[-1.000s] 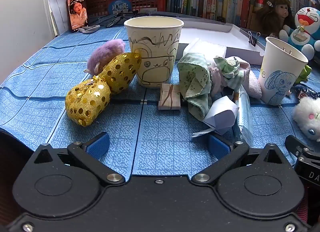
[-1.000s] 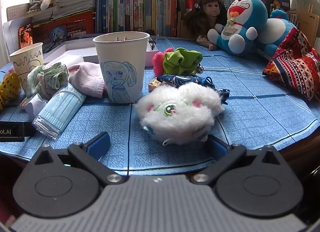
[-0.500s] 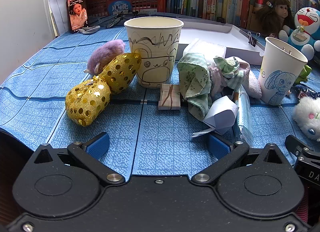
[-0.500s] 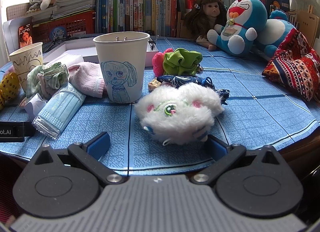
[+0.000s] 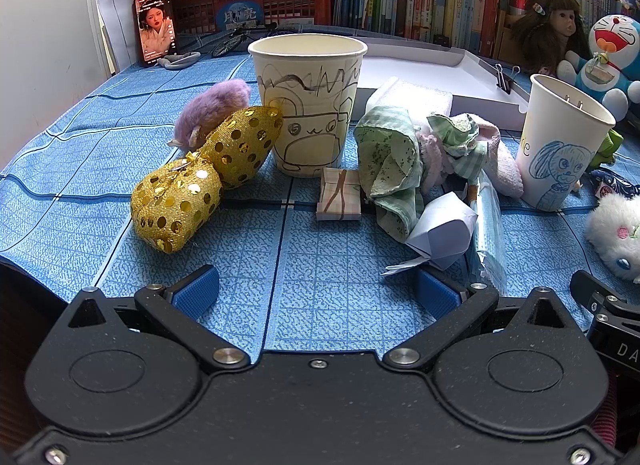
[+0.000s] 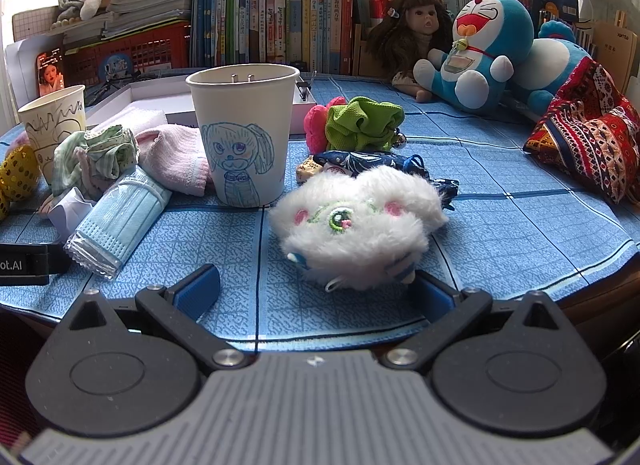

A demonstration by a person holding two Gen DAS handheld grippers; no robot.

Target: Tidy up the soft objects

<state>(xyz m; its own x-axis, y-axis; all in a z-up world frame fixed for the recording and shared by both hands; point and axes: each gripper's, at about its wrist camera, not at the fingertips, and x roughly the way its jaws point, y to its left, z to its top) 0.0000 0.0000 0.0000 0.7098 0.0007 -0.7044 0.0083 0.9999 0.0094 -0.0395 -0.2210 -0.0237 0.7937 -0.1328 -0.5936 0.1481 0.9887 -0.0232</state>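
The right tool (image 6: 316, 293) is waiting spread wide, empty; the white plush toy (image 6: 358, 227) is lying centre frame, just ahead, right of midline, long axis crosswise. The left tool (image 5: 316, 293) is likewise gaping, farther off.

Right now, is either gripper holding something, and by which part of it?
Nothing is held. The left gripper is open over bare cloth; the right gripper is open, with the white fluffy toy just ahead, not gripped.

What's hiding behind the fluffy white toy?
Behind the fluffy white toy lies a dark blue patterned pouch, partly covered by it. Farther back sit a green scrunchie and a pink one. Anything beneath the toy is hidden.
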